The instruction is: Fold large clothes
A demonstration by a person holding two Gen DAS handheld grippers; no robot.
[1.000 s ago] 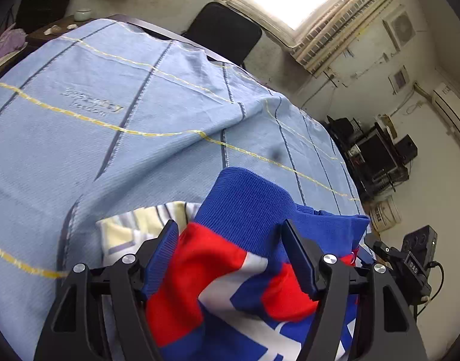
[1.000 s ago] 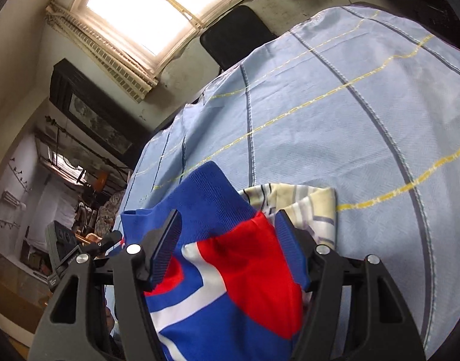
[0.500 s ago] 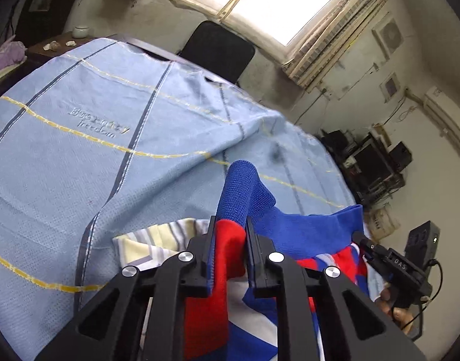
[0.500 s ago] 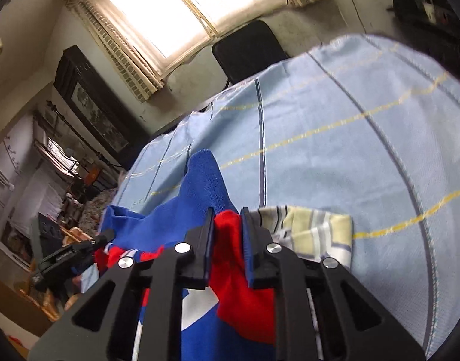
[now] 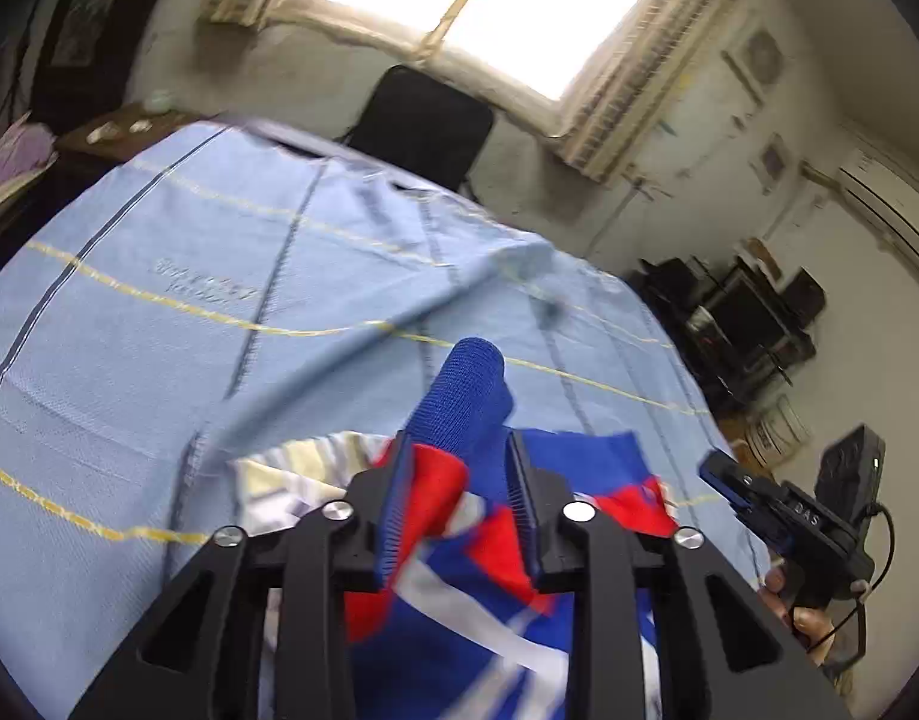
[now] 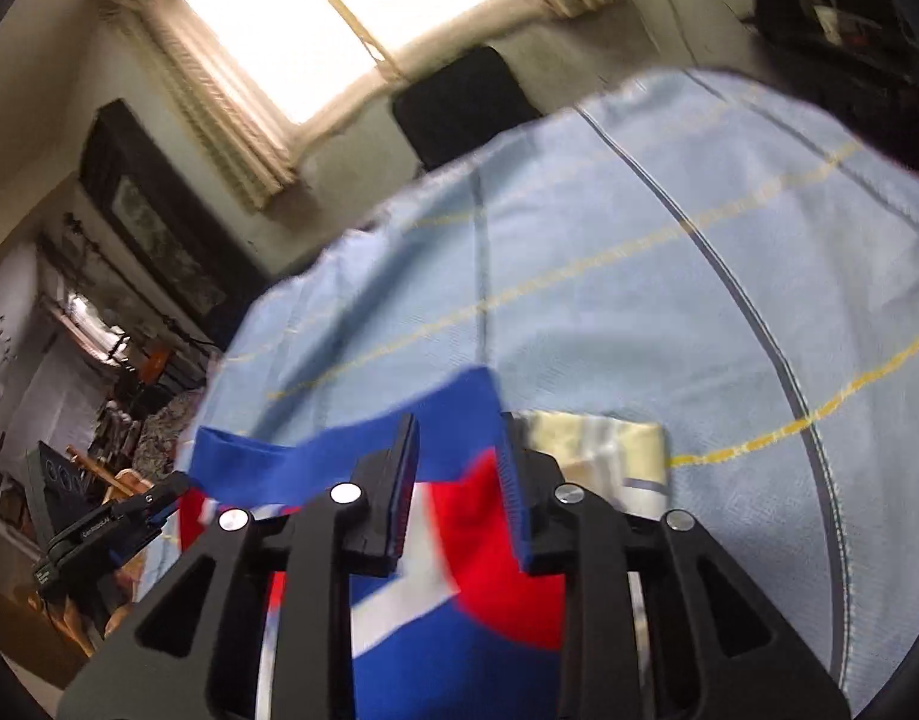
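Observation:
A red, white and blue knit sweater [image 5: 501,546] lies at the near edge of a table under a light blue cloth [image 5: 159,300]. My left gripper [image 5: 459,450] has the sweater's blue ribbed hem bunched upright between its fingers. Its jaws are opening, with fabric still filling the gap. My right gripper [image 6: 456,438] holds the same hem [image 6: 339,450], which stretches left to the other gripper [image 6: 159,498]. The right gripper's jaws are opening too, around red and blue knit. A folded pale yellow striped cloth [image 6: 603,438] lies under the sweater.
A black chair [image 5: 423,120] stands behind the table's far edge, below a bright window. Dark shelves with equipment [image 5: 741,312] fill the right wall. A hand [image 5: 807,618] holds the right gripper [image 5: 729,480] at the table's right edge.
Both grippers went from wide open to pinched on the sweater's hem, then parted a little. The left one rose and lifted the blue hem off the table.

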